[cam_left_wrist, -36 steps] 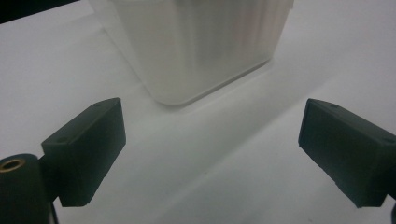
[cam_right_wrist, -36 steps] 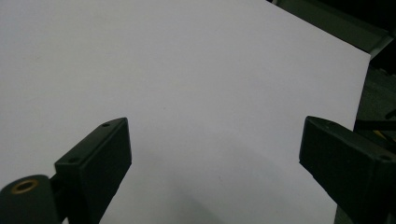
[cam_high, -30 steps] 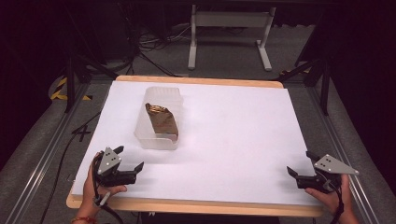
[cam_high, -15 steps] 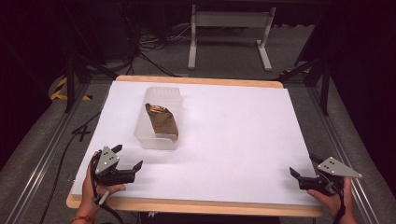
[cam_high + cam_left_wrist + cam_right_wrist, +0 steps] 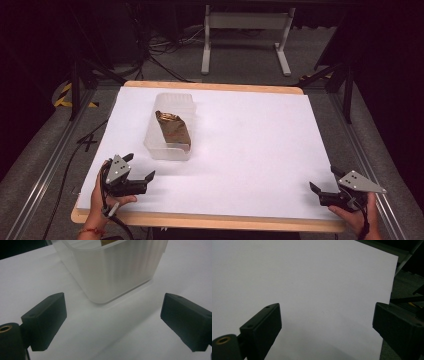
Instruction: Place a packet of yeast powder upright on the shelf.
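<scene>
One wooden-edged table covered by a white sheet (image 5: 250, 145) carries everything here. On it stands one translucent, ribbed plastic container (image 5: 170, 127), rectangular and open at the top, placed on the left half of the sheet, about midway between the near and far edges. Inside it lies one crumpled brown and gold foil wrapper (image 5: 173, 131), leaning along the container's length; any print on it is too small to read.

Two hand-held grippers are in play, one per hand. The left gripper (image 5: 134, 172) sits at the near left corner of the table, its jaws spread wide and holding nothing. The container is just ahead of it, slightly to its right; in the left gripper view the container's near corner (image 5: 110, 272) stands between and beyond the two black jaws, apart from both.

The right gripper (image 5: 326, 181) rests at the near right edge, well apart from the container, jaws likewise spread wide and empty over bare white sheet (image 5: 312, 282).
</scene>
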A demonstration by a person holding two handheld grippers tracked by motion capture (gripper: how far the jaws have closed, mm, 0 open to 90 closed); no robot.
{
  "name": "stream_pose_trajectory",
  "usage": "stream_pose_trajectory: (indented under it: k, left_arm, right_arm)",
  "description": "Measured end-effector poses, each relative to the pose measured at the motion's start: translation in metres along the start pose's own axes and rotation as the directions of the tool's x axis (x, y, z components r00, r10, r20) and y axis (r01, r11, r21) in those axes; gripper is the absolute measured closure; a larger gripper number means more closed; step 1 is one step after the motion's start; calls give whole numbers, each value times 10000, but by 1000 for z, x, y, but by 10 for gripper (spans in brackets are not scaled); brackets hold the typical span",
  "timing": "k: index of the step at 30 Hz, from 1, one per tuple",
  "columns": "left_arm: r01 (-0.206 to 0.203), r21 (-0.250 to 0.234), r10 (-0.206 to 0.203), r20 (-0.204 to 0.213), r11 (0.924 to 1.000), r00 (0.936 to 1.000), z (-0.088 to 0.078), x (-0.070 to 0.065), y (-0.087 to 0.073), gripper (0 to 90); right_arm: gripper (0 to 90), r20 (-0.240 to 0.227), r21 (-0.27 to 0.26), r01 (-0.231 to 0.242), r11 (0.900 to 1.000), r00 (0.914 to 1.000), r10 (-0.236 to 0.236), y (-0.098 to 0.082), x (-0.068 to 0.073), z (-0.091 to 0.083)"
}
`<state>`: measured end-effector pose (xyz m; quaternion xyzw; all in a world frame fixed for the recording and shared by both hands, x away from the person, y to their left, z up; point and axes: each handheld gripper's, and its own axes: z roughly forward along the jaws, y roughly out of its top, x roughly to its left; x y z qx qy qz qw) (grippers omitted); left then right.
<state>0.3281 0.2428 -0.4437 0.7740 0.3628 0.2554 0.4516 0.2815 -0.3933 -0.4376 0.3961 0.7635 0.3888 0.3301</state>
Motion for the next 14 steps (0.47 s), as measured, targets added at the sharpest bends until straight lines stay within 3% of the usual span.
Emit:
stream_pose_trajectory:
  k: [14]
  left_arm:
    - [-17,103,17,58,9999,10000,3,0,1,74]
  right_arm:
    - [90,-16,66,39,10000,10000,-39,0,1,1]
